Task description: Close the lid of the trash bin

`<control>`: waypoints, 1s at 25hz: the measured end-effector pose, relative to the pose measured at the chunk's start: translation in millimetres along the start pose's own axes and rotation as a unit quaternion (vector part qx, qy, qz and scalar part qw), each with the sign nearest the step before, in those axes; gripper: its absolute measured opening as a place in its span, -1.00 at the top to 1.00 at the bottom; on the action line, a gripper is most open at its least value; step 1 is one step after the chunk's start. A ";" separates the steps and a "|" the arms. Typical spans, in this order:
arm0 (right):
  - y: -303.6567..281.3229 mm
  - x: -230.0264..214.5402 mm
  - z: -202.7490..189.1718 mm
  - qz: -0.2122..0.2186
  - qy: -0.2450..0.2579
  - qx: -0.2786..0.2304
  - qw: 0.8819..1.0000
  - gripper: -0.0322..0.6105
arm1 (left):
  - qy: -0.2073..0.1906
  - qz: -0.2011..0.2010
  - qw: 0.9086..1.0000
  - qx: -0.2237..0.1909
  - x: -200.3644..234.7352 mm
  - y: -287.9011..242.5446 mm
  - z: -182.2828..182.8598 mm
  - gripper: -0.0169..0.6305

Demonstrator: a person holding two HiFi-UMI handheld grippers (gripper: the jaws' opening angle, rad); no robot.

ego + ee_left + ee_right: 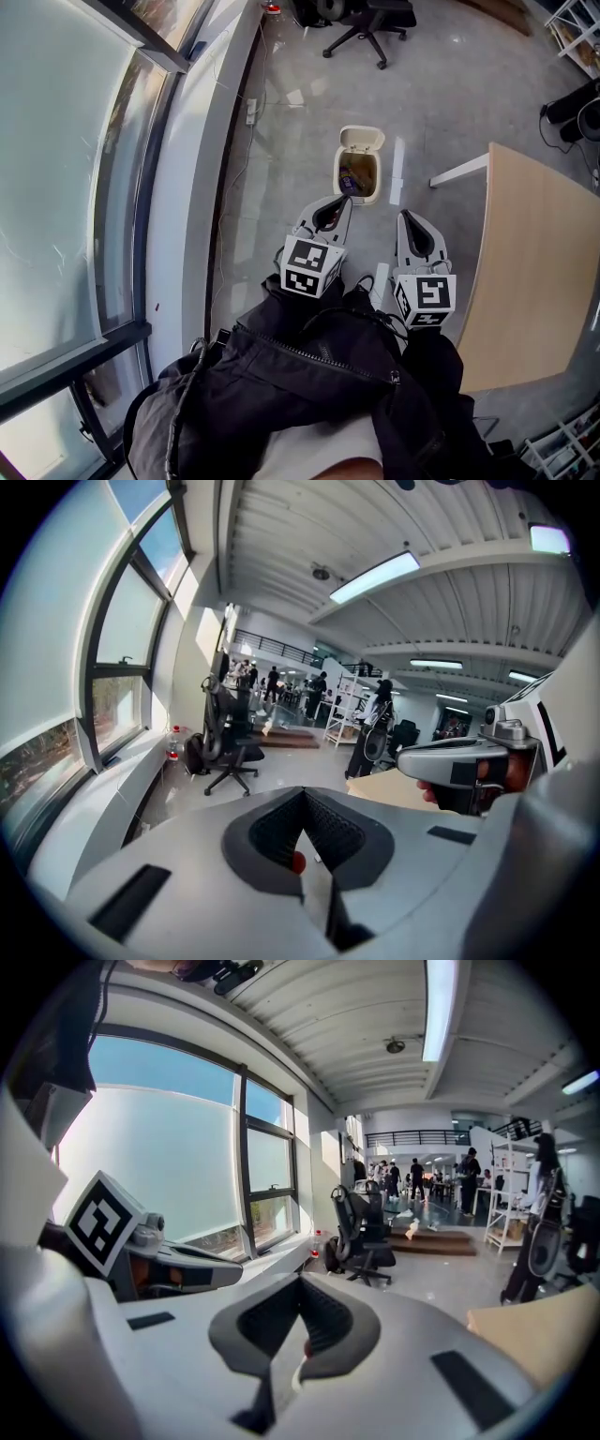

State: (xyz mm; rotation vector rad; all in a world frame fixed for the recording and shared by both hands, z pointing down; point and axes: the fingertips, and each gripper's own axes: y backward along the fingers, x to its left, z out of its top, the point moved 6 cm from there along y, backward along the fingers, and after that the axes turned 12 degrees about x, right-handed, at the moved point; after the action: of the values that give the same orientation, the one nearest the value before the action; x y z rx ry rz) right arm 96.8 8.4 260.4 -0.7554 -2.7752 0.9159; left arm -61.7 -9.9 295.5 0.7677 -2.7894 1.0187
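the trash bin (359,178) stands on the grey floor (441,103) just beyond both grippers, its lid (361,139) tipped up at the far side and its mouth open over something dark and purple. it is a small cream bin with rounded corners and a smooth, plastic-looking shell. bare, glossy floor lies all round it, bounded at the left by the pale window ledge (192,187) and at the right by the near edge of a light wooden desk (530,262). a black office chair (367,28) sits well beyond. the left gripper (339,201) points at the bin's near rim, the right gripper (406,217) just to the right of it, neither touching. both gripper views look over the bin into the long room and miss it. there the ribbed dark fingers (272,832) of the left are pressed together on nothing, and the right's fingers (272,1321) likewise.
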 end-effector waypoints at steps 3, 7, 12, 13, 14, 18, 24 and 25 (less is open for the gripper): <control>-5.1 -10.1 -13.3 0.008 -0.010 0.005 1.000 0.89 | -0.004 0.006 1.000 0.012 -7.7 -11.0 -7.4 0.96; -25.4 -29.1 -23.3 0.027 -0.004 0.006 1.000 0.89 | -0.005 0.030 1.000 -0.002 -11.6 -34.7 -10.6 0.96; -53.8 -32.6 -51.3 0.055 -0.003 0.042 0.998 0.89 | 0.031 0.056 0.997 0.036 -12.0 -58.2 -51.4 0.96; -61.3 -34.4 -58.1 0.058 -0.005 0.050 0.997 0.89 | 0.040 0.057 0.997 0.042 -10.7 -65.4 -59.7 0.96; -69.4 -36.0 -65.5 0.060 -0.006 0.058 0.996 0.89 | 0.051 0.057 0.996 0.049 -9.0 -72.8 -68.0 0.96; -103.5 -37.9 -100.7 0.073 -0.012 0.102 0.992 0.89 | 0.082 0.056 0.991 0.086 1.2 -103.6 -107.0 0.96; -159.3 -41.2 -162.1 0.089 -0.012 0.161 0.983 0.89 | 0.124 0.057 0.978 0.157 24.4 -152.7 -179.8 0.96; -168.5 -42.1 -172.3 0.091 -0.010 0.170 0.981 0.89 | 0.128 0.057 0.976 0.166 28.0 -160.0 -191.0 0.96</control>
State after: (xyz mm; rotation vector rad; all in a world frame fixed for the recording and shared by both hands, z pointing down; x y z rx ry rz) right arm 107.8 -38.5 500.3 -0.9518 -2.4941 1.3910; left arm -28.2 -7.9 544.0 0.4636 -2.4983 1.5104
